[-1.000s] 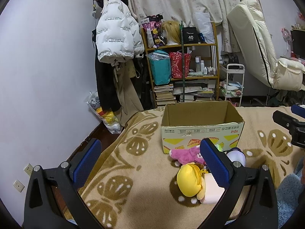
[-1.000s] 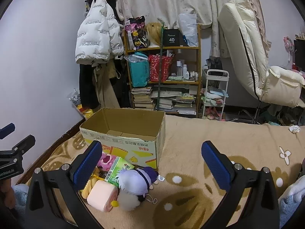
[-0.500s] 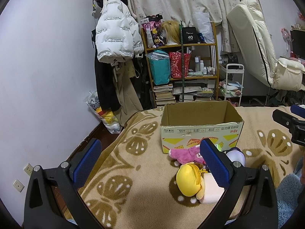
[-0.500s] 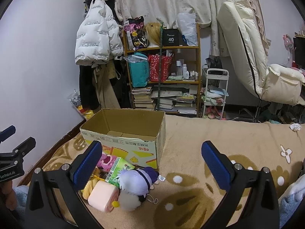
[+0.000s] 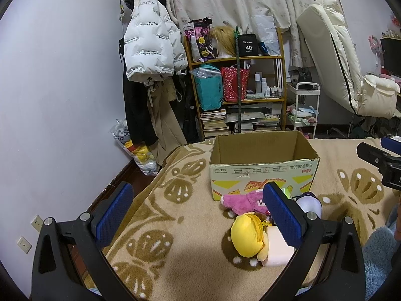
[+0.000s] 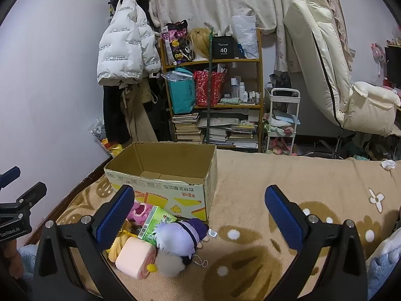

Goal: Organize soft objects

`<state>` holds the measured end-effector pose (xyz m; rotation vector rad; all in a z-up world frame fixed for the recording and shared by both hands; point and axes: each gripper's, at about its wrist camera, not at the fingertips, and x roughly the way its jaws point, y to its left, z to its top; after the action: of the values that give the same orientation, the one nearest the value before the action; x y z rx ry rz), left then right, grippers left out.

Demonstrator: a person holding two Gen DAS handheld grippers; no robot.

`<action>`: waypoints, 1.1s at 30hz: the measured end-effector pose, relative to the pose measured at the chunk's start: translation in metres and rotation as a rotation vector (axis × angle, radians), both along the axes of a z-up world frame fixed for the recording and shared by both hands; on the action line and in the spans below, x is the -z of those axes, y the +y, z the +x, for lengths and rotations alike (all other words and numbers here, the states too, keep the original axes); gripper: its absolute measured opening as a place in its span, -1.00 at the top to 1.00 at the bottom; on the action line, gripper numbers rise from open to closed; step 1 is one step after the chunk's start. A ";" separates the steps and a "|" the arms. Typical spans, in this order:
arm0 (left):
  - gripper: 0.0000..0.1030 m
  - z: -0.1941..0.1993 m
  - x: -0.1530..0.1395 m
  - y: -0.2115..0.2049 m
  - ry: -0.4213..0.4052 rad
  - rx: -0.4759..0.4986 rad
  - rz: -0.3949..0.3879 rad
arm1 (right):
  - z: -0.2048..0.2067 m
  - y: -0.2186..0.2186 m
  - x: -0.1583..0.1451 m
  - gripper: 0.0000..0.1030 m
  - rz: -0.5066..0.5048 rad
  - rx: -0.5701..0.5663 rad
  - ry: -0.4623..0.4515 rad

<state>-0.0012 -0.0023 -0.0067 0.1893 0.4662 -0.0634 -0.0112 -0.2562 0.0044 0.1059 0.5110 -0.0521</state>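
Both pairs of blue-padded fingers stand spread wide with nothing between them: the left gripper hangs over the patterned beige blanket, the right gripper over the same bed a little further along. An open cardboard box sits on the blanket, and I see no toys in it. The soft toys lie heaped just in front of it: a pink plush, a yellow-headed doll, a pink roll, a purple-haired doll and a green tissue pack, touching one another.
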 end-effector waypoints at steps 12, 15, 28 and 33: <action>-0.97 0.001 0.001 -0.001 0.003 0.003 0.002 | 0.000 0.000 0.000 -1.00 -0.004 0.004 0.001; -0.97 0.001 0.002 -0.001 0.003 0.004 0.001 | 0.001 0.002 0.003 -1.00 -0.005 0.004 0.002; -0.97 0.001 0.002 -0.002 0.004 0.003 0.002 | 0.001 0.007 0.008 -1.00 0.003 0.007 0.004; -0.97 0.001 0.002 -0.001 0.005 0.003 0.002 | 0.001 0.008 0.008 -1.00 0.003 0.008 0.004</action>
<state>-0.0002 -0.0033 -0.0082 0.1919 0.4707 -0.0669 -0.0100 -0.2485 -0.0039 0.1109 0.5151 -0.0594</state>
